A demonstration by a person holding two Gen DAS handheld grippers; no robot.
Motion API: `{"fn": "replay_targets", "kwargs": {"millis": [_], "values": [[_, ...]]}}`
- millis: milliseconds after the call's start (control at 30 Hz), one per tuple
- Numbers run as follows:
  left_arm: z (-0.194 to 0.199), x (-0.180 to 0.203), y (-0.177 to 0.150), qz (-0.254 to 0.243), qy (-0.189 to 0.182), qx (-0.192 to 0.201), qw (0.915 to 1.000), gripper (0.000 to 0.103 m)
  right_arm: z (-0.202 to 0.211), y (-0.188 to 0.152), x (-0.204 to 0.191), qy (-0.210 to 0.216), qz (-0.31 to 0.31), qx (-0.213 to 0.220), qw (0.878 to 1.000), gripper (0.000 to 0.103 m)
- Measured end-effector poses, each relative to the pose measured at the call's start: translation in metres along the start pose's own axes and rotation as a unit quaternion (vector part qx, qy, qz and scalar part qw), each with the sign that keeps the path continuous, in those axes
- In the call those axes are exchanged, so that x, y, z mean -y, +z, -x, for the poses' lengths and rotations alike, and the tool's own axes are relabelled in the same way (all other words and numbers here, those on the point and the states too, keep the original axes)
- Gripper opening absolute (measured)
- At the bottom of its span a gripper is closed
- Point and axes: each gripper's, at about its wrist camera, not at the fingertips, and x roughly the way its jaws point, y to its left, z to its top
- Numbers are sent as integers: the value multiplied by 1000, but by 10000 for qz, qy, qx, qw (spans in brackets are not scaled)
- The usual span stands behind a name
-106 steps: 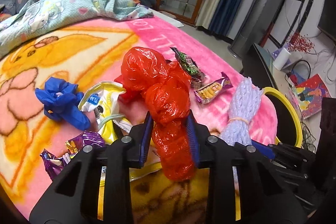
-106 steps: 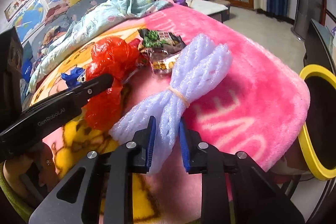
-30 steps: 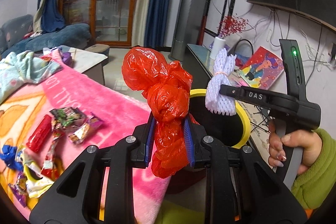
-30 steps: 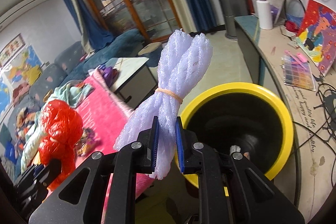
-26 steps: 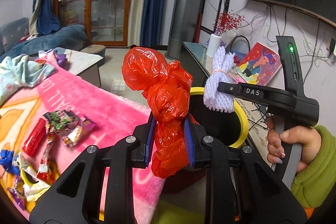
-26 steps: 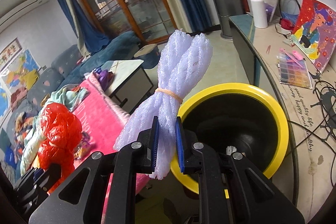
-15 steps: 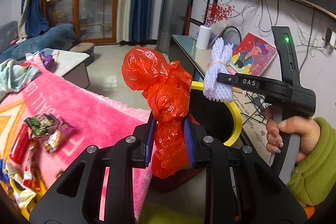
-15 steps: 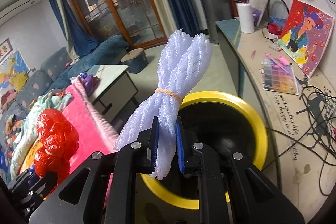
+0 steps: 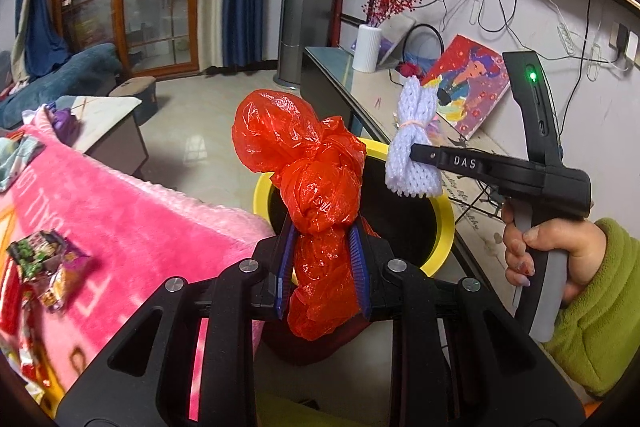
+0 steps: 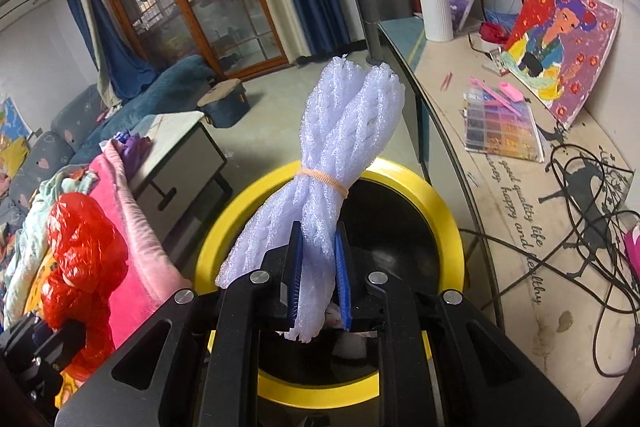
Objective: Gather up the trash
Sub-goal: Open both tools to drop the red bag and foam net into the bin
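Observation:
My left gripper [image 9: 323,259] is shut on a crumpled red plastic bag [image 9: 308,163] and holds it in the air just in front of the yellow-rimmed black bin [image 9: 444,223]. My right gripper [image 10: 318,275] is shut on a pale purple foam net bundle [image 10: 344,147] tied with a rubber band, held over the bin's opening [image 10: 448,211]. The right gripper [image 9: 412,151] with its bundle [image 9: 414,147] shows in the left wrist view above the bin. The red bag [image 10: 82,255] shows at the left of the right wrist view.
A pink blanket [image 9: 132,223] with snack wrappers [image 9: 44,259] lies to the left of the bin. A low cabinet top [image 10: 512,179] with cables, a painting [image 10: 560,39] and a white vase [image 10: 438,11] runs along the right. A small table [image 10: 180,139] stands behind.
Both grippers have carried their loads from the blanket to the bin. Over the last second both moved a little closer to the bin, the foam bundle more over its opening.

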Motion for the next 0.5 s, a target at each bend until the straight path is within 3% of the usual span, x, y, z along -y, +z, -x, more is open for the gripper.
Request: {"fn": "replay_targets", "kwargs": {"millis": [367, 500], "values": [[-46, 6, 9, -20, -140, -322, 9994, 20, -24, -14, 17, -4, -54, -357, 9993, 17], [-55, 5, 16, 59, -115, -315, 9994, 27, -28, -17, 20, 3, -131, -417, 9990, 21]]}}
